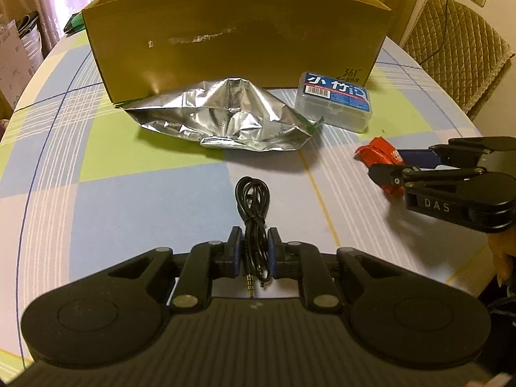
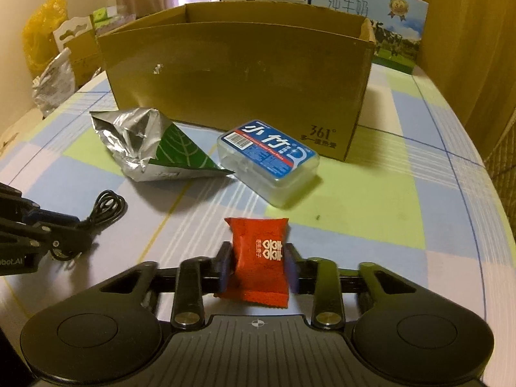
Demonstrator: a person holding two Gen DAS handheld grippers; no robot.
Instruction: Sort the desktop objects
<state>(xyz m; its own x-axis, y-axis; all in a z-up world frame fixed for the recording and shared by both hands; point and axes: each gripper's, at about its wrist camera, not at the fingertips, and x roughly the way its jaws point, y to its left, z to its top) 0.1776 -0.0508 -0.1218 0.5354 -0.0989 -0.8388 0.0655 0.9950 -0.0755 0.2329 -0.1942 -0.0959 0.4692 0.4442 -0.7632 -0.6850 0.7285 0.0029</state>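
A coiled black audio cable [image 1: 254, 213] lies on the checked tablecloth [image 1: 129, 193], its jack plugs pointing back at the camera. My left gripper [image 1: 254, 245] is shut on the cable's near end, and the cable [image 2: 108, 208] also shows at the left of the right wrist view beside that gripper [image 2: 69, 242]. My right gripper [image 2: 259, 266] is shut on a red snack packet [image 2: 261, 258] with white print, seen from the side as red packet [image 1: 379, 158] in the right gripper [image 1: 383, 166]. An open cardboard box [image 1: 238, 42] stands behind, box [image 2: 238, 74].
A crumpled silver foil bag [image 1: 225, 119] and a clear plastic case with a blue label [image 1: 335, 101] lie in front of the box. Milk cartons [image 2: 371, 16] stand behind it. A padded chair [image 1: 451, 48] is past the table's right edge. Bags and boxes [image 2: 48, 51] sit off the left.
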